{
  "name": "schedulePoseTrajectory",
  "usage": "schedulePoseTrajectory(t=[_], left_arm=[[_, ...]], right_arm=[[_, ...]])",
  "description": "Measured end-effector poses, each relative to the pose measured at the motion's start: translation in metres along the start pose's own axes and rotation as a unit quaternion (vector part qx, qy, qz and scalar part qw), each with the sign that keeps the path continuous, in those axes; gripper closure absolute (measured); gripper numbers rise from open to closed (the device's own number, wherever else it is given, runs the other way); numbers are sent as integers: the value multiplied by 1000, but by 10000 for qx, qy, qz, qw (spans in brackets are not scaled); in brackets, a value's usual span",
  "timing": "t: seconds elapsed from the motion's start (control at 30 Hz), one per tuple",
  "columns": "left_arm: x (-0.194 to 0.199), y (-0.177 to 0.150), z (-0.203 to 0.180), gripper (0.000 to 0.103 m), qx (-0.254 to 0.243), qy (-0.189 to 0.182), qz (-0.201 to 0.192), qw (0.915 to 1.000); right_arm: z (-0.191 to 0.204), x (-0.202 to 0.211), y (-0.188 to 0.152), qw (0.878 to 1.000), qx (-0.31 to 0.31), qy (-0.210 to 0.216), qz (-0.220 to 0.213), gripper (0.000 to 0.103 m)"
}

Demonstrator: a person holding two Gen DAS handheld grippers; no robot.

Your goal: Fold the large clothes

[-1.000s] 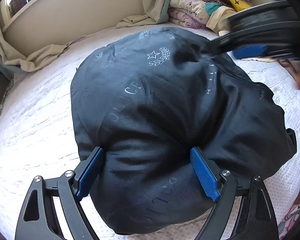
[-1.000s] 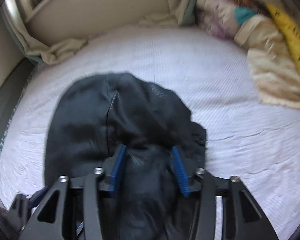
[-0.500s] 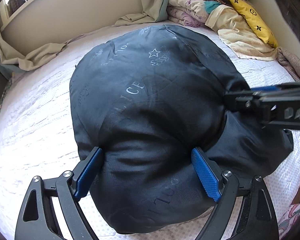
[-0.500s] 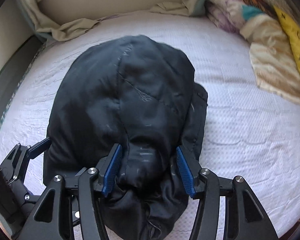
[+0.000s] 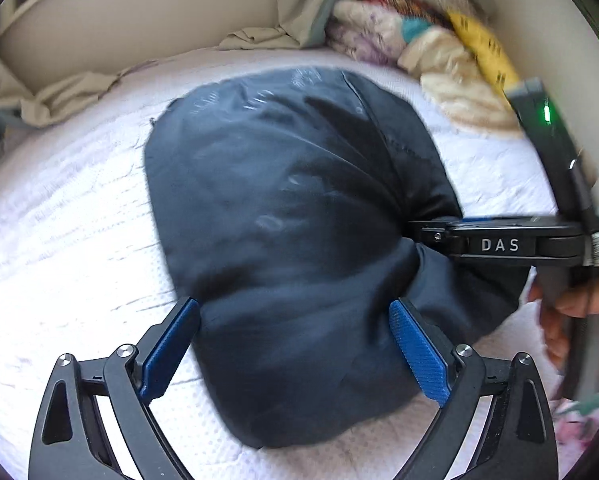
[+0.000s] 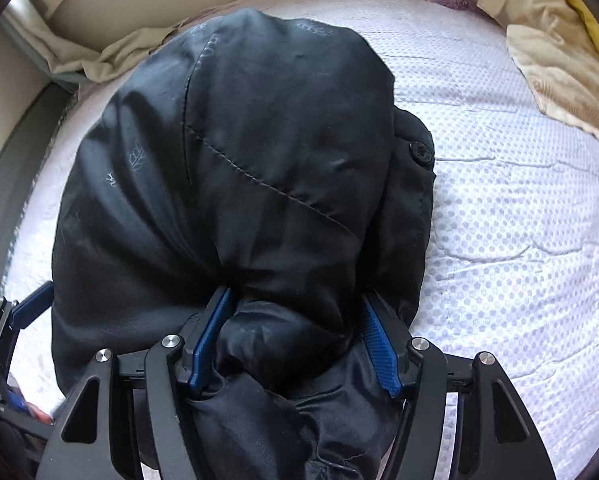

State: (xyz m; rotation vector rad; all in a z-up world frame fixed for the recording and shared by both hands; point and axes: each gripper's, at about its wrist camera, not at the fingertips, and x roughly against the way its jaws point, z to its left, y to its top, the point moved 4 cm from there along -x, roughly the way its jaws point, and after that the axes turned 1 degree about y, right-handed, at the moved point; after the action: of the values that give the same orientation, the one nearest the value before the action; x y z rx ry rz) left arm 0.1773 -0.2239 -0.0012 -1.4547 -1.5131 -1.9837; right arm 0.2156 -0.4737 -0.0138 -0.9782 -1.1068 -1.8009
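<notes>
A large black jacket [image 5: 299,216] lies bunched on the white bed; it fills the right wrist view [image 6: 251,168] too. My left gripper [image 5: 295,344] straddles the jacket's near end, its blue pads wide apart with the thick fabric between them. My right gripper [image 6: 295,340] has its blue pads pressed against a thick bundle of the jacket's right edge, which bulges between them. The right gripper also shows side-on in the left wrist view [image 5: 495,240] at the jacket's right edge. A black button [image 6: 419,151] shows on the jacket's right side.
The white quilted mattress [image 6: 519,220] spreads to the right. A pile of folded bedding and a yellow pillow [image 5: 451,60] sit at the far right corner. A beige sheet [image 5: 79,92] lies crumpled along the far wall. A hand [image 5: 571,308] holds the right gripper.
The right gripper has come down from above the jacket's far right to its right edge and taken a bundle of fabric. The left view has pulled back slightly.
</notes>
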Motion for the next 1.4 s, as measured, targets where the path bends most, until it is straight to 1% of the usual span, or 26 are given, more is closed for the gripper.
schedulePoseTrajectory(t=[0.07, 0.13, 0.2, 0.23, 0.27, 0.3, 0.37, 0.4, 0.43, 0.53, 0.6, 0.63, 0.73, 0.8, 0.9, 0.93, 1.07, 1.2, 1.27, 1.4], left_arm=[[13, 3, 23, 5, 226, -14, -184, 9996], [20, 7, 48, 5, 374, 79, -323, 9987], [18, 12, 71, 5, 493, 112, -254, 9984], [14, 13, 81, 5, 600, 86, -186, 9980], [11, 15, 89, 5, 700, -15, -133, 9975], [7, 17, 95, 5, 804, -163, -73, 9966], [-2, 19, 104, 5, 1066, -583, 102, 9925], [-8, 19, 106, 5, 1196, -796, 199, 9894], [-12, 17, 107, 5, 1275, -933, 264, 9871], [-26, 17, 107, 5, 1375, -1255, 448, 9815], [-34, 16, 110, 5, 1585, -1555, 514, 9737], [-39, 19, 109, 5, 1680, -1649, 534, 9704], [-50, 21, 111, 5, 2028, -2051, 633, 9554], [-56, 19, 110, 5, 2153, -2230, 686, 9483], [-64, 16, 103, 4, 2379, -2613, 696, 9329], [-65, 16, 99, 3, 2384, -2642, 672, 9321], [-62, 21, 85, 4, 2072, -2419, 541, 9464], [-57, 25, 85, 11, 2064, -2395, 545, 9471], [-53, 25, 90, 13, 2061, -2329, 544, 9488], [-41, 26, 105, 15, 2014, -2048, 521, 9565]], right_arm=[[0, 11, 2, 9998, -66, 123, -154, 34], [4, 24, 6, 9992, 5, 129, -368, 24], [7, 33, 9, 9987, 55, -25, -508, 18], [10, 35, 10, 9984, 51, -131, -546, 12], [10, 37, 12, 9982, 46, -186, -560, 9], [11, 37, 13, 9985, 29, -134, -528, 8], [8, 34, 14, 9990, -108, 26, -426, 7], [5, 30, 16, 9989, -248, 182, -344, 7], [-3, 26, 23, 9984, -366, 330, -280, 6], [-16, 15, 26, 9942, -738, 779, -87, 4], [-23, 6, 28, 9905, -882, 1052, 21, 4], [-27, 3, 28, 9897, -906, 1108, 56, 4], [-38, -9, 22, 9856, -1050, 1309, 200, 3], [-44, -16, 19, 9818, -1190, 1455, 276, 3], [-50, -21, 13, 9774, -1339, 1606, 301, 3], [-50, -21, 12, 9772, -1346, 1617, 292, 3], [-54, -23, 11, 9748, -1452, 1667, 282, 4], [-55, -18, 9, 9723, -1586, 1702, 238, 8], [-51, -14, 6, 9720, -1601, 1708, 204, 10], [-36, -16, -3, 9713, -1552, 1796, 170, 13]])
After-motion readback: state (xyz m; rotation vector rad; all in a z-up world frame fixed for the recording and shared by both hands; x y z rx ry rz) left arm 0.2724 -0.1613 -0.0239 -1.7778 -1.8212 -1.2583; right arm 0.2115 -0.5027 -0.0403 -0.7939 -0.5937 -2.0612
